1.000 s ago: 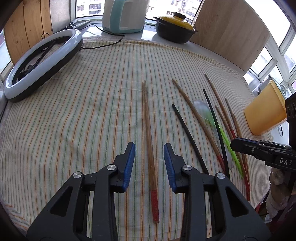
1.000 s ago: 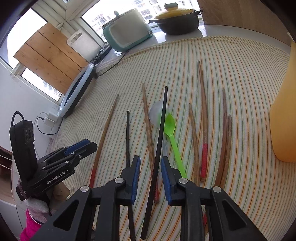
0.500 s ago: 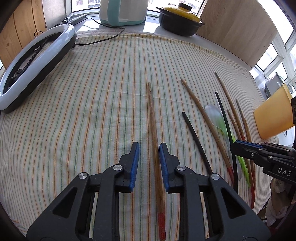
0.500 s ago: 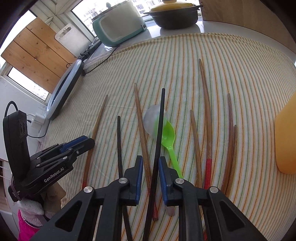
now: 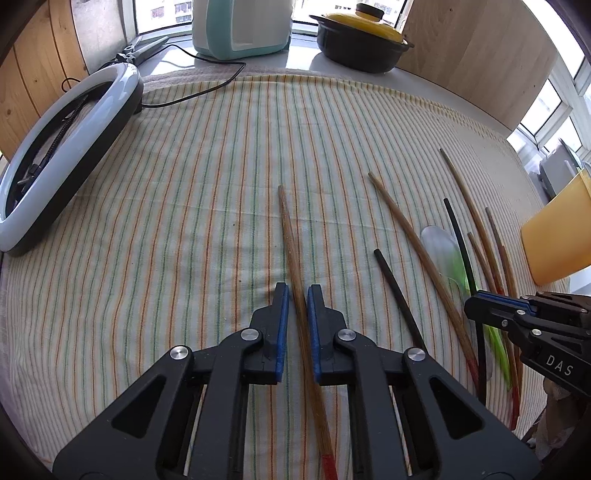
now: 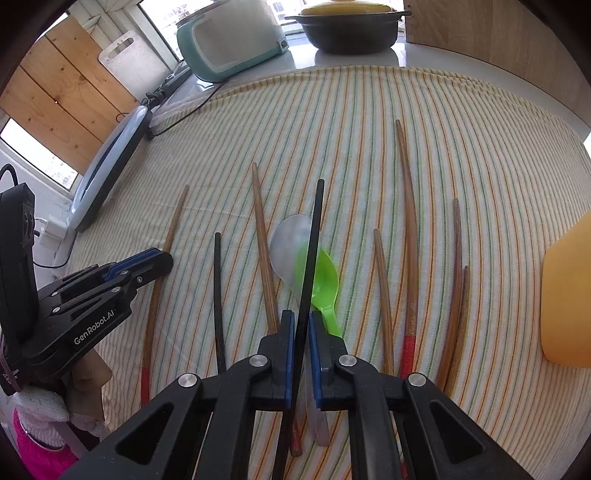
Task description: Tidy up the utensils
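Note:
Several chopsticks lie on a striped cloth (image 5: 184,221). My left gripper (image 5: 297,291) straddles a wooden chopstick with a red end (image 5: 288,229); its jaws are closing, and the blue pads touch the stick's sides. My right gripper (image 6: 301,317) is closing on a black chopstick (image 6: 314,229), with the pads tight against it. That black stick crosses a green spoon (image 6: 325,284) and a clear spoon (image 6: 288,243). A second black chopstick (image 6: 218,288) and more wooden ones (image 6: 410,229) lie beside them.
An orange cup (image 5: 557,236) lies on its side at the right edge. A ring light (image 5: 55,147) rests at the far left, its cable running back. A teal appliance (image 5: 240,26) and a black pot with a yellow lid (image 5: 362,37) stand behind the cloth.
Both grippers moved forward along their chopsticks and lower. Their jaws narrowed from well apart to touching the sticks.

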Available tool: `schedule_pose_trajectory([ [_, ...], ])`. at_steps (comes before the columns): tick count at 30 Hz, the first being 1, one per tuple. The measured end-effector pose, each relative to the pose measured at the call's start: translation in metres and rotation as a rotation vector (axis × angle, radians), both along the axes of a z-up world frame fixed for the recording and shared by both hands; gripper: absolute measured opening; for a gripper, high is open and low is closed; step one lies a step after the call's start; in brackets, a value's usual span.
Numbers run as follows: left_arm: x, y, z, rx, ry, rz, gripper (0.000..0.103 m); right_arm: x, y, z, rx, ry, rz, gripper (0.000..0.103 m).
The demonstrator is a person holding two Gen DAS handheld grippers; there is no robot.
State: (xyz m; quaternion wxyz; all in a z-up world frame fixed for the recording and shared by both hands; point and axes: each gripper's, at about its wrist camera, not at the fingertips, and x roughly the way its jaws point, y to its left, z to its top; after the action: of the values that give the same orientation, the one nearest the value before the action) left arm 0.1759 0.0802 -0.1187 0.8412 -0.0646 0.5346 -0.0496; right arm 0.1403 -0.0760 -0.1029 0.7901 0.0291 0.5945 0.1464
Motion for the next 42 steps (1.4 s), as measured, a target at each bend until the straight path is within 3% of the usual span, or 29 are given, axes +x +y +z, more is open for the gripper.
schedule_pose_trajectory([
  [9,-0.005,0.01,0.006,-0.07,-0.008,0.023,0.005,-0.008,-0.006,0.013,0.053,-0.029,-0.001,0.004],
  [15,-0.015,0.013,0.028,-0.108,-0.061,0.025,0.005,-0.021,-0.012,0.032,0.088,-0.079,0.014,0.004],
  [20,-0.023,0.01,0.046,-0.093,-0.116,0.016,0.004,-0.031,-0.021,0.046,0.106,-0.117,0.012,0.003],
  [29,-0.017,0.005,0.031,-0.061,-0.014,-0.022,0.004,-0.034,-0.023,0.048,0.096,-0.13,0.015,0.004],
  [33,-0.023,0.001,0.031,-0.067,-0.025,-0.038,0.025,-0.034,-0.025,0.047,0.098,-0.128,0.013,0.004],
  [42,-0.024,0.0,0.026,-0.072,-0.019,-0.034,0.025,-0.032,-0.027,0.045,0.094,-0.129,0.01,0.004],
])
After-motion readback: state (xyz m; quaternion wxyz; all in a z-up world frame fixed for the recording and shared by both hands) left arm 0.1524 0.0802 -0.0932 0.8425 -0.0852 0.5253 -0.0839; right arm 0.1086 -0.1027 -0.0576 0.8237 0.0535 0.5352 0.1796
